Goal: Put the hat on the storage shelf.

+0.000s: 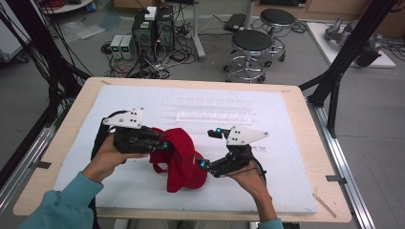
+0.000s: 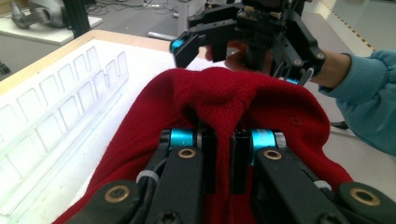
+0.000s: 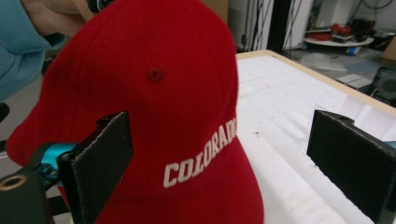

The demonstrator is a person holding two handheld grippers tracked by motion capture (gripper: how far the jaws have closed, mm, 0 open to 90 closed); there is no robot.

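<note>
A red cap hangs above the middle of the white pad that covers the worktop, held up between the two hands. The left gripper comes in from the left, and its jaws are pinched fully together on a bunched fold of the cap's cloth; in the left gripper view the red fabric puckers into the narrow gap right at the jaw tips. The right gripper sits at the cap's right side with its jaws spread wide. In the right gripper view the cap fills the space ahead: one jaw stands in front of the crown, and the other stands well off over the pad. The pads do not seem to press on the cloth, though the near jaw may be brushing it. White letters reading COLORADO run across the cap. A clear plastic tray with a row of compartments lies flat on the pad, well behind the cap. The person's teal sleeve shows at the lower left of the high view.
</note>
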